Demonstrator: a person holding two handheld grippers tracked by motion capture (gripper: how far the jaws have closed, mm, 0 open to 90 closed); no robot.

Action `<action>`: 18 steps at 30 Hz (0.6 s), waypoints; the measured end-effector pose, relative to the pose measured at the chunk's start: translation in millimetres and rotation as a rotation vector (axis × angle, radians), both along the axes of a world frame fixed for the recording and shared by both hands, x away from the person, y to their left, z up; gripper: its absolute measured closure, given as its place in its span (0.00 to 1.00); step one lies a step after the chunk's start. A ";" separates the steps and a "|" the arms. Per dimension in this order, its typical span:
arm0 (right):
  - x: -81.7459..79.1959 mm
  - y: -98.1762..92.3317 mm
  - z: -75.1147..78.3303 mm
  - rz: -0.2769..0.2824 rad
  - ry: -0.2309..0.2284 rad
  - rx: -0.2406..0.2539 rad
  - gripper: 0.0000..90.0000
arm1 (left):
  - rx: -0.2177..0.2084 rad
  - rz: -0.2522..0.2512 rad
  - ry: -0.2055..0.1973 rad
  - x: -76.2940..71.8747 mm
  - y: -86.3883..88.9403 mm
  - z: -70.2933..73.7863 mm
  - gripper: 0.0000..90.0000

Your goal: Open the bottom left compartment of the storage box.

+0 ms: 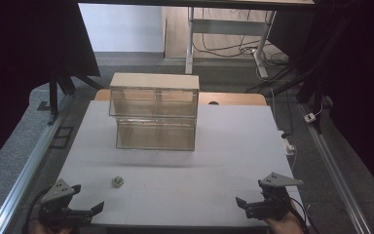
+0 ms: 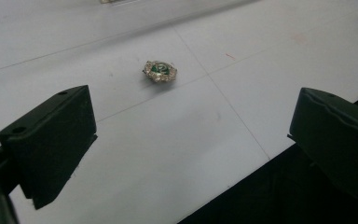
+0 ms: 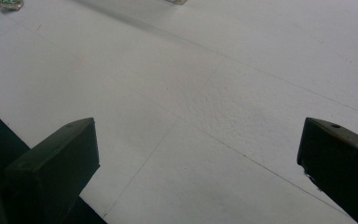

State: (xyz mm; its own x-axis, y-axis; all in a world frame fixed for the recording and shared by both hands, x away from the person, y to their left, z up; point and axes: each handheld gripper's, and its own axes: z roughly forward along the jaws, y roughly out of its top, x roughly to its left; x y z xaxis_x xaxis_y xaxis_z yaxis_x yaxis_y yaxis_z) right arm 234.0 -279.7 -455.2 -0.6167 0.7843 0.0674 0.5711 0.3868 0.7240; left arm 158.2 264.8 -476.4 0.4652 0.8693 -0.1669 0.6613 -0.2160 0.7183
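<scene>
A small round trinket (image 1: 117, 181), silvery with a green centre, lies on the white table (image 1: 214, 146) near its front left. In the left gripper view the trinket (image 2: 160, 70) lies a short way ahead of my left gripper (image 2: 191, 112), whose jaws stand wide apart with nothing between them. That left gripper (image 1: 86, 197) rests at the table's front left corner. My right gripper (image 1: 252, 192) sits at the front right corner, open over bare tabletop (image 3: 198, 135). The trinket (image 3: 9, 3) shows far off in the right gripper view.
A clear two-tier box (image 1: 153, 114) with a pale lid stands at the middle back of the table. The table's front edge runs just under both grippers. Metal rails (image 1: 24, 170) flank the table, and desk legs with cables stand beyond it.
</scene>
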 end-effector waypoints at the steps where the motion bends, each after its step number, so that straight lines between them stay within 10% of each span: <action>1: -0.1 0.4 0.0 0.001 0.002 -0.003 0.00 | 0.000 0.000 0.000 0.0 0.0 0.0 0.01; 18: 1.5 1.9 -1.1 0.032 0.024 -0.005 0.00 | 0.016 -0.035 0.032 3.3 -3.3 -1.9 0.04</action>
